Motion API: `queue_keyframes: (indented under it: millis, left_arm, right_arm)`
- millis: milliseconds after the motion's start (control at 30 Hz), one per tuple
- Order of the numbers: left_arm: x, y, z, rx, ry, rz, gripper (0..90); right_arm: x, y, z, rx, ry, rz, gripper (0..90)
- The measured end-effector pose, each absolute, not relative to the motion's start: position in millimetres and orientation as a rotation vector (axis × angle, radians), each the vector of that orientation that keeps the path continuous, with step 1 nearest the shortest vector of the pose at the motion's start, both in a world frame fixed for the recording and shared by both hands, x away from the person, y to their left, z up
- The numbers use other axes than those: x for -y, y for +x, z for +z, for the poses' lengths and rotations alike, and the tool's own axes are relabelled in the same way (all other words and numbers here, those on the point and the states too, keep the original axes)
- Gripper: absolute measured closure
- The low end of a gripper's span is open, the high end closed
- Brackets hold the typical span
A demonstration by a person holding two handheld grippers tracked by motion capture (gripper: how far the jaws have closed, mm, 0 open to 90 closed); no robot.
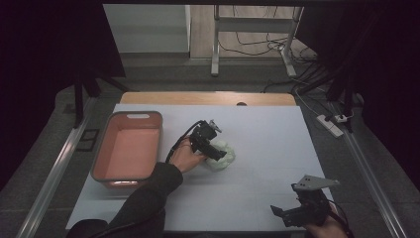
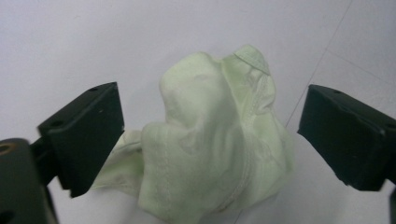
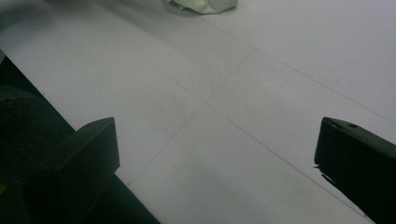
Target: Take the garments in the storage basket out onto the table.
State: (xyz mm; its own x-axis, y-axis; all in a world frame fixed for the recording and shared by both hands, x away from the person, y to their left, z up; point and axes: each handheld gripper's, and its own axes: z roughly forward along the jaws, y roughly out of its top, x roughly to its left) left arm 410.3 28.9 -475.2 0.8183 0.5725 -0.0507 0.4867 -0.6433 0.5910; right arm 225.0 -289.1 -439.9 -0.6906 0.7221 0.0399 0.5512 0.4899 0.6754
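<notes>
A crumpled pale green cloth (image 1: 222, 157) lies bunched on the white tabletop (image 1: 267, 139), a little left of the middle and well to the right of a pink basket (image 1: 128, 150) with a grey rim that stands near the tabletop's left edge; the left gripper (image 1: 216, 151) reaches in from the person's left hand (image 1: 186, 156), whose dark sleeve (image 1: 143, 198) comes up from the bottom of the high view, and sits right at the cloth's left side; in the left gripper view the cloth (image 2: 210, 144) rises as a wrinkled heap with a stitched seam running down it, set between the two black jaws, which stand wide apart; the left jaw is just beside a low fold of the fabric, and I cannot tell whether it touches, while the right jaw stands clear of the cloth with bare tabletop (image 2: 70, 42) between them; the right gripper (image 1: 280, 214) is held near the tabletop's front right corner, well apart from the cloth, with the grey three-cornered plate (image 1: 314, 182) on top of it; in the right gripper view its jaws are spread wide over bare tabletop (image 3: 261, 93) crossed by thin lines, and the cloth (image 3: 205, 4) shows far off at the top edge.
</notes>
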Motion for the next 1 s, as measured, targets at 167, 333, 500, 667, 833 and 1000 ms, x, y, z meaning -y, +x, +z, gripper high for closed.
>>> queue_keyframes:
  millis: [167, 333, 500, 667, 833, 1000]
  left_arm:
    - [-31.5, 408.8, -475.4, -0.77, 2.377, 0.179, 3.2]
    - [-36.0, 408.6, -473.8, -0.759, 2.365, 0.157, 0.0]
    - [-42.9, 408.3, -472.4, -0.727, 2.334, 0.102, 0.0]
    - [-47.8, 406.7, -473.4, -0.708, 2.32, 0.042, 0.0]
    - [-51.7, 402.0, -470.4, -0.671, 2.321, 0.059, 0.0]
    - [-54.3, 398.2, -467.0, -0.665, 2.317, 0.034, 0.0]
  right_arm:
    - [288.9, 225.0, -439.9, -2.487, 1.09, 0.994, 0.0]
    - [289.1, 225.2, -439.9, -2.487, 1.09, 0.995, 0.0]
    - [289.3, 225.3, -439.9, -2.488, 1.089, 0.996, 0.0]
    - [289.2, 225.0, -439.7, -2.485, 1.09, 0.997, 0.0]
    - [289.2, 224.8, -439.6, -2.485, 1.086, 0.997, 0.0]
    - [289.0, 224.5, -439.4, -2.487, 1.08, 0.996, 0.0]
